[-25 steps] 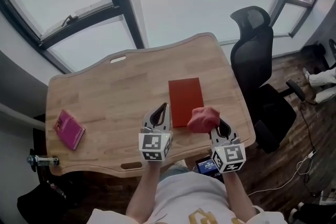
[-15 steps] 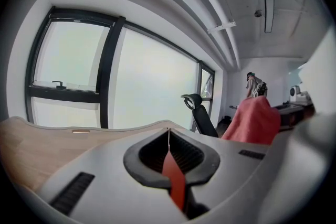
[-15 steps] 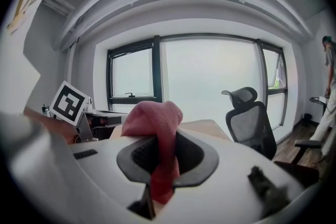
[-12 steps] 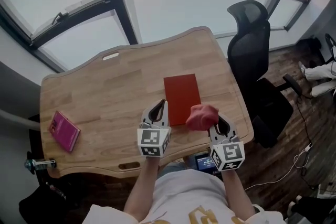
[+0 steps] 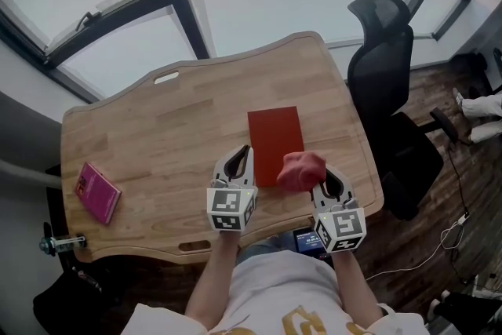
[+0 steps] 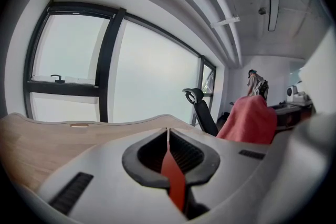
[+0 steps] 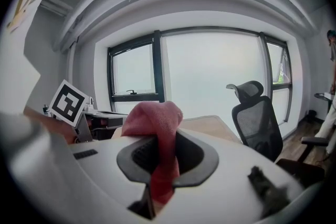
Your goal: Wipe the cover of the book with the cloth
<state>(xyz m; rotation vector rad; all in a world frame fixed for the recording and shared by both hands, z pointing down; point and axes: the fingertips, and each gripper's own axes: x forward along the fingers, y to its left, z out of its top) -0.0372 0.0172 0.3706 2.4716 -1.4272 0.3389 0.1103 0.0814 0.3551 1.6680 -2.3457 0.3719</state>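
Right gripper (image 5: 328,183) is clamped on the cloth (image 5: 301,170). It's a bunched-up pinkish-red wad that pokes out past the jaws and sits over the near right corner of the book (image 5: 275,136). I'd say it isn't pressed onto the cover yet, but the wad hides the contact spot, so don't quote me.

Left gripper (image 5: 240,161) has its jaws closed together with nothing pinched in them. It's parked just beside the book's near left corner.

The book is closed and lying flat on the wooden table (image 5: 157,137), a bit right of centre, plain red cover facing up. Its long axis runs pretty much straight away from the person toward the windows, with a short edge nearest the grippers. So the book is ahead of both grippers and sort of framed between them. The cloth side is the nearer one, already over the near end.

My read is that the wipe wants to go forward along the book's length, away from the body. The left gripper is well placed to steady the left edge if the book slides.

Other stuff: a pink booklet (image 5: 97,193) sits way over on the left end of the table, well apart from all this. An office chair (image 5: 384,82) is off the right side.
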